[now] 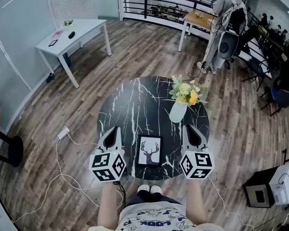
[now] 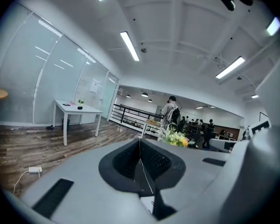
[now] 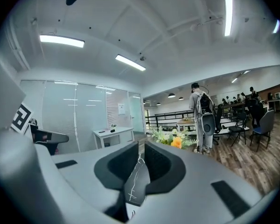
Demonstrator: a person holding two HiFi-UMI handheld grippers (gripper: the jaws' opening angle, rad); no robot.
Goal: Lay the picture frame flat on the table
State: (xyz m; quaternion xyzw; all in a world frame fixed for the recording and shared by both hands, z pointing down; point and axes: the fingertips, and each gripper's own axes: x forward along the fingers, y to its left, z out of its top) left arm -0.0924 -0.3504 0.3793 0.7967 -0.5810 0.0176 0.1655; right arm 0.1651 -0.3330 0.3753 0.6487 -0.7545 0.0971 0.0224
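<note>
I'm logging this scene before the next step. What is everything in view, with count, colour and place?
round table: 1, black marble, centre
picture frame: 1, black, deer print, looks flat near the table's front edge
vase: 1, white, on the table, right side
flowers: 1 bunch, yellow and white, in the vase
desk: 1, white, far left
person: 1, standing, far right
power strip: 1, white, floor, left
left claw: 1, grey, closed, empty, left of the frame
right claw: 1, grey, closed to a slit, empty, right of the frame
</note>
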